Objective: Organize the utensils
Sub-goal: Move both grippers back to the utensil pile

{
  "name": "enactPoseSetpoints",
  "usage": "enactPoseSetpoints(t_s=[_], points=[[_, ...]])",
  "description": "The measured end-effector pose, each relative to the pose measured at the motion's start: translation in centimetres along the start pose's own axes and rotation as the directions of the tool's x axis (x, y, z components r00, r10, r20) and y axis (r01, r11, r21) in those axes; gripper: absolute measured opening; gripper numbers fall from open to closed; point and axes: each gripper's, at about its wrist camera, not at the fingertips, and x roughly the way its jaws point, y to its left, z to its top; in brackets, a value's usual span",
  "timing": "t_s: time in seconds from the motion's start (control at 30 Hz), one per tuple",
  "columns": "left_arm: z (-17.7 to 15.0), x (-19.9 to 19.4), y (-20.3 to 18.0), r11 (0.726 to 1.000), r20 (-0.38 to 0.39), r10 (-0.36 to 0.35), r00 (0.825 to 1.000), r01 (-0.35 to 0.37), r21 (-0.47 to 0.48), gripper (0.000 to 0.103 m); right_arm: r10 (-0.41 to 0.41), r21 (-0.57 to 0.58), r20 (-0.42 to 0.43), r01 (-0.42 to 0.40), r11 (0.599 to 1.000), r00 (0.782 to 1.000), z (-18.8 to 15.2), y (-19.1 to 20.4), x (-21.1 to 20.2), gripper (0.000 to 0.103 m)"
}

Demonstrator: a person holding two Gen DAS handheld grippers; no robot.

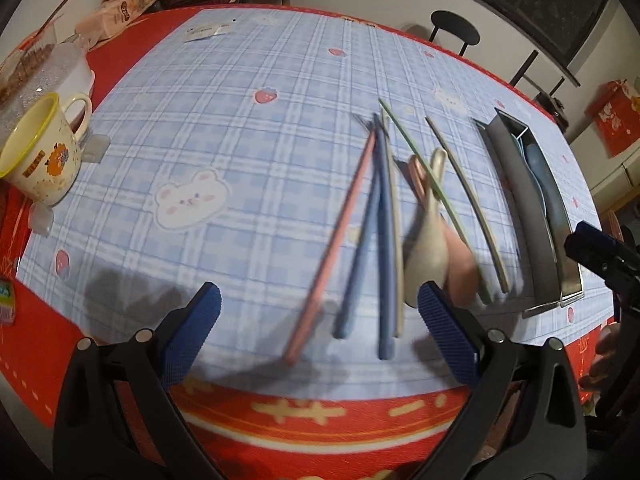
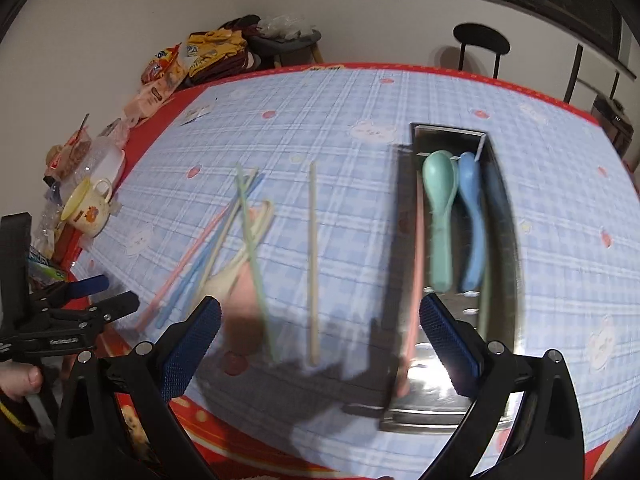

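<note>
Left gripper: your jaws are wide apart, empty, over loose chopsticks.
Right gripper: also spread, empty.
Right view only: green spoon, blue spoon inside tray.
Blurry: pile's spoons.

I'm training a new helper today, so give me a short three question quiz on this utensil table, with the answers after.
1. True or false: the metal tray already holds a green spoon and a blue spoon.
2. Which is gripping a utensil: A the left gripper, B the right gripper, C neither?
3. Fill in: the yellow-rimmed mug stands near the table's ___ edge in the left wrist view.

Key: 1 true. 2 C, both sets of jaws stand open and empty. 3 left.
</note>
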Motion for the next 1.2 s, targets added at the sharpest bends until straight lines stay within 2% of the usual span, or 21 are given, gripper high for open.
enactPoseSetpoints(t_s=[0.07, 0.17, 0.23, 0.4, 0.57, 0.67, 0.73, 0.8, 0.9, 0.97, 1.0, 1.07, 1.13, 1.2], points=[[0.3, 0.3, 0.7, 1.0, 0.006, -0.009, 1.0, 0.009, 0.014, 0.097, -0.02, -0.003, -0.01, 0.019, 1.0, 1.0, 0.1, 0.7, 0.4, 0.097], [0.7, 1.4, 1.5, 0.999, -0.032, -0.033, 0.999, 0.034, 0.032, 0.097, -0.093, -0.022, -0.028, 0.092, 0.996, 0.995, 0.2, 1.9, 0.9, 0.097], [0.9, 2.0, 1.8, 0.998, -0.052, -0.053, 0.997, 0.055, 0.039, 0.097, -0.113, -0.026, -0.034, 0.112, 0.993, 0.993, 0.3, 2.2, 1.1, 0.097], [1.4, 3.5, 2.4, 0.996, -0.081, -0.048, 0.996, 0.054, 0.067, 0.097, -0.166, -0.05, -0.04, 0.164, 0.985, 0.985, 0.5, 3.2, 1.7, 0.097], [2.1, 4.9, 2.5, 0.994, -0.091, -0.061, 0.994, 0.069, 0.088, 0.097, -0.177, -0.06, -0.057, 0.174, 0.983, 0.983, 0.9, 3.8, 2.3, 0.097], [2.7, 5.4, 3.1, 0.996, -0.092, -0.053, 0.994, 0.059, 0.068, 0.097, -0.2, -0.048, -0.052, 0.198, 0.979, 0.978, 1.2, 3.4, 2.6, 0.097], [3.1, 5.5, 3.5, 0.996, -0.083, -0.066, 0.994, 0.071, 0.056, 0.096, -0.202, -0.038, -0.061, 0.2, 0.979, 0.977, 1.5, 2.8, 3.0, 0.092], [3.6, 5.5, 3.7, 0.995, -0.075, -0.069, 0.995, 0.074, 0.061, 0.096, -0.175, -0.029, -0.087, 0.173, 0.985, 0.981, 1.7, 2.4, 3.6, 0.079], [3.9, 5.7, 3.7, 0.993, -0.073, -0.089, 0.993, 0.094, 0.067, 0.091, -0.148, -0.032, -0.116, 0.145, 0.989, 0.982, 1.9, 2.1, 4.7, 0.065], [4.1, 5.7, 3.5, 0.992, -0.072, -0.098, 0.993, 0.104, 0.075, 0.076, -0.14, -0.042, -0.13, 0.136, 0.99, 0.982, 1.9, 2.1, 5.4, 0.06], [4.2, 5.8, 3.3, 0.991, -0.07, -0.096, 0.993, 0.102, 0.086, 0.073, -0.137, -0.049, -0.14, 0.132, 0.99, 0.981, 1.9, 2.2, 5.8, 0.06], [4.1, 5.7, 2.9, 0.985, -0.072, -0.12, 0.99, 0.128, 0.112, 0.061, -0.114, -0.054, -0.16, 0.107, 0.993, 0.98, 1.9, 2.2, 6.7, 0.06], [4.1, 5.7, 2.3, 0.979, -0.082, -0.144, 0.986, 0.154, 0.131, 0.054, -0.101, -0.055, -0.173, 0.092, 0.994, 0.98, 1.9, 2.1, 7.2, 0.06], [4.0, 5.6, 1.8, 0.973, -0.082, -0.165, 0.983, 0.176, 0.148, 0.051, -0.098, -0.057, -0.173, 0.09, 0.994, 0.98, 2.0, 2.1, 7.4, 0.06]])
